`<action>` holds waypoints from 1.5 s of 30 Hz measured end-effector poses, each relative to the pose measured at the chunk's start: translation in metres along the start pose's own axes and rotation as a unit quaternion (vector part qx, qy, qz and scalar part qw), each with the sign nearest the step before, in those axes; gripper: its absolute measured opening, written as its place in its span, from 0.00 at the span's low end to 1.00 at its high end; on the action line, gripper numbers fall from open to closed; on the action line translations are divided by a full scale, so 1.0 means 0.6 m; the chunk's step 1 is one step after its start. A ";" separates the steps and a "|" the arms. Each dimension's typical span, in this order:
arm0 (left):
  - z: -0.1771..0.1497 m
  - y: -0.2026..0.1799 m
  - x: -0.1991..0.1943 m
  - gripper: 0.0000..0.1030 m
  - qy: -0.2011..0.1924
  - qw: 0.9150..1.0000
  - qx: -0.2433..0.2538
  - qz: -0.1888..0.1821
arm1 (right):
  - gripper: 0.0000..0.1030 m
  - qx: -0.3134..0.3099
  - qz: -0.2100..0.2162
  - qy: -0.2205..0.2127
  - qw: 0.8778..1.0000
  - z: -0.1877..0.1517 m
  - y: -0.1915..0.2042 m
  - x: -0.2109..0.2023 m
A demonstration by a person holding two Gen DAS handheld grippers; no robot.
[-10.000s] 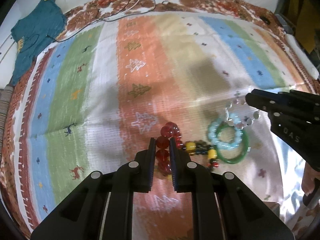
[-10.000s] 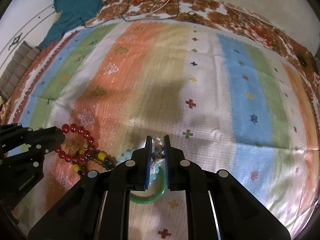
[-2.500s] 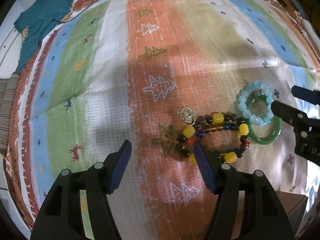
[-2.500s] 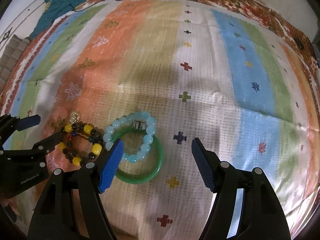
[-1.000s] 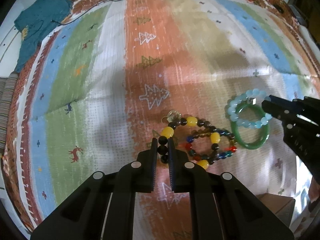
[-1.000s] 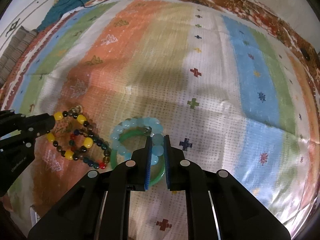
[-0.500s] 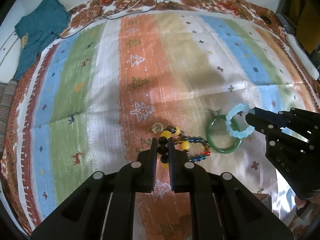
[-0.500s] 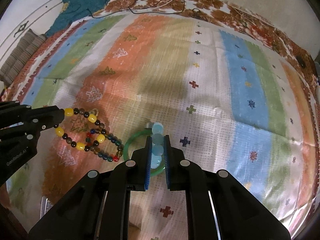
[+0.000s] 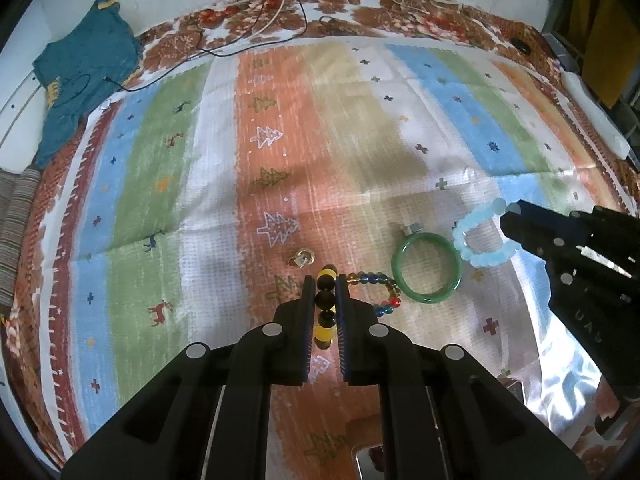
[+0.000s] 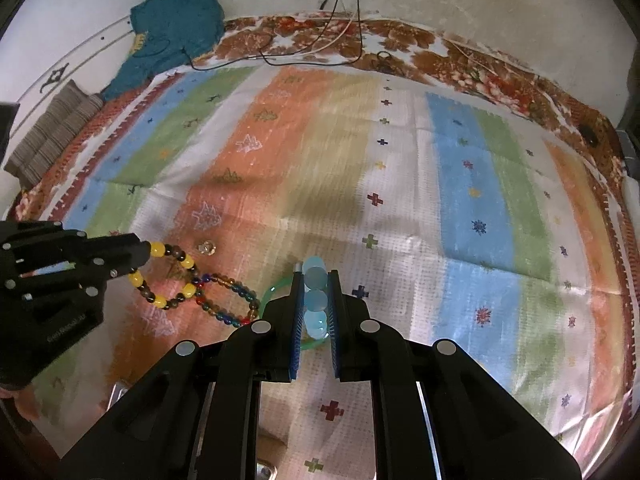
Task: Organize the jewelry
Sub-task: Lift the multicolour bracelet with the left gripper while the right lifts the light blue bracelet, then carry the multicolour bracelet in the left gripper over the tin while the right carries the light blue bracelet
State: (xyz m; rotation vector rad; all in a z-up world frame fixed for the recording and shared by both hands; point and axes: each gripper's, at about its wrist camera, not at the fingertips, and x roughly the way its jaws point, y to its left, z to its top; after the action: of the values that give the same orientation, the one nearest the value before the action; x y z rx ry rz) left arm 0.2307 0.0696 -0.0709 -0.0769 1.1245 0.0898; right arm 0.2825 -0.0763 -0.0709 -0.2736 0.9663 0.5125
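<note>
I hold the left claw (image 9: 325,292) clenched on the yellow-and-black bracelet (image 10: 168,280) and the right claw (image 10: 316,292) clenched on the pale-blue bracelet (image 9: 478,240), both lifted above the bed's near edge (green bangle (image 9: 426,268) lying between them).

Left gripper (image 9: 324,286) fingers (image 9: 308,292) clamped on yellow-and-black bead bracelet (image 9: 325,300); green bangle (image 9: 426,267) beside

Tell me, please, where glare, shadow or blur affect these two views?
Left wrist view: sheen whitens the cloth's lower right corner, a soft shadow crosses its middle, and the pale blue bracelet is smeared. Right wrist view: similar sheen at lower right, a shadow mid-cloth, far stripes streaked; fisheye bends both.
</note>
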 end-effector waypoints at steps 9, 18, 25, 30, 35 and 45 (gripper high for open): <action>-0.005 -0.003 -0.033 0.09 -0.022 1.000 -0.008 -0.012 | 0.12 0.006 -0.016 -0.034 0.999 -0.013 0.001 -0.032; -0.016 -0.013 -0.069 0.09 -0.041 0.999 -0.009 -0.025 | 0.12 -0.004 -0.023 -0.043 0.999 -0.033 0.016 -0.049; -0.030 -0.028 -0.098 0.09 -0.058 0.998 -0.003 -0.032 | 0.12 -0.005 -0.024 -0.056 0.998 -0.047 0.023 -0.071; -0.041 -0.039 -0.117 0.09 -0.071 0.997 0.009 -0.023 | 0.12 -0.004 -0.024 -0.065 0.998 -0.056 0.026 -0.088; -0.055 -0.048 -0.137 0.09 -0.082 0.996 0.012 -0.033 | 0.12 -0.010 -0.022 -0.065 0.998 -0.068 0.031 -0.098; -0.079 -0.052 -0.163 0.09 -0.096 0.994 0.012 -0.045 | 0.12 -0.014 -0.018 -0.078 0.997 -0.089 0.043 -0.128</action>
State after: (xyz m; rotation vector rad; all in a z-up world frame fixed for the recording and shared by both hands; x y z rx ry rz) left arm 0.1497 0.0302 -0.0026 -0.0956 0.9289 0.0020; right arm 0.1957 -0.1002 -0.0358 -0.2715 0.8012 0.5069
